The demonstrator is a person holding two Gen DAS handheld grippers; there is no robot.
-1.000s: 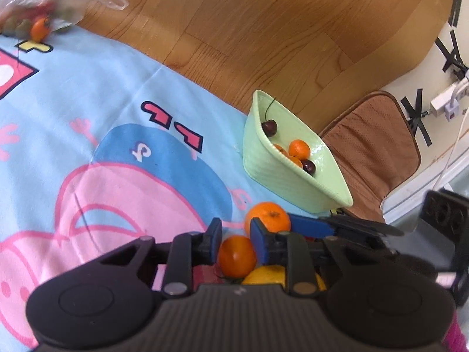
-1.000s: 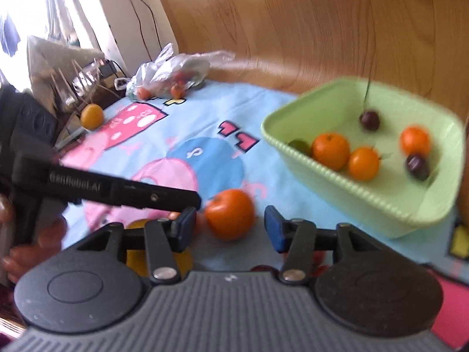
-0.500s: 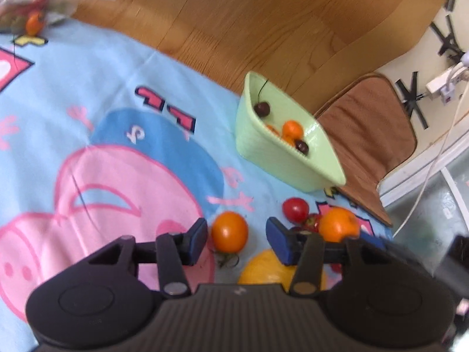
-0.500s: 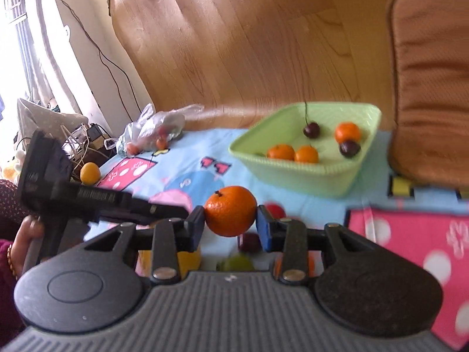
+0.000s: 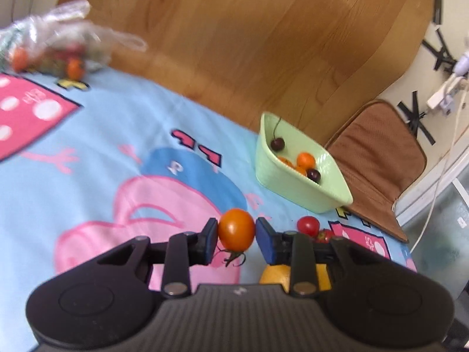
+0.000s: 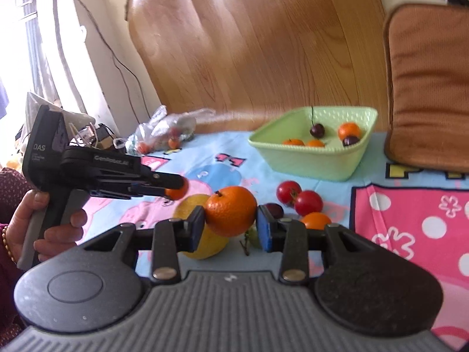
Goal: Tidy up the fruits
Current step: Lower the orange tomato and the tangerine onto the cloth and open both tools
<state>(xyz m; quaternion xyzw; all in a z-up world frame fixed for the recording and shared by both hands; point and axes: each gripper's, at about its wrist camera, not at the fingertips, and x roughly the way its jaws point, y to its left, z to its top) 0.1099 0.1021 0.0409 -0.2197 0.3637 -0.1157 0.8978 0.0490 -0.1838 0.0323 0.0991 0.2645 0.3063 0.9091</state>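
Now both grippers grip round fruit above the cartoon-print cloth (image 5: 88, 152): left gripper (image 5: 236, 242), just closing, pinches a smooth orange tomato (image 5: 236, 229); right gripper (image 6: 230, 224) clamps a dimpled mandarin (image 6: 231, 209), short of the ribbed green basket (image 6: 307, 164).

Home, prob. living rm: cartoon blanket (image 5: 88, 146), wood floor (image 5: 249, 44), brown cushion (image 6: 428, 88), window curtain (image 6: 44, 44).
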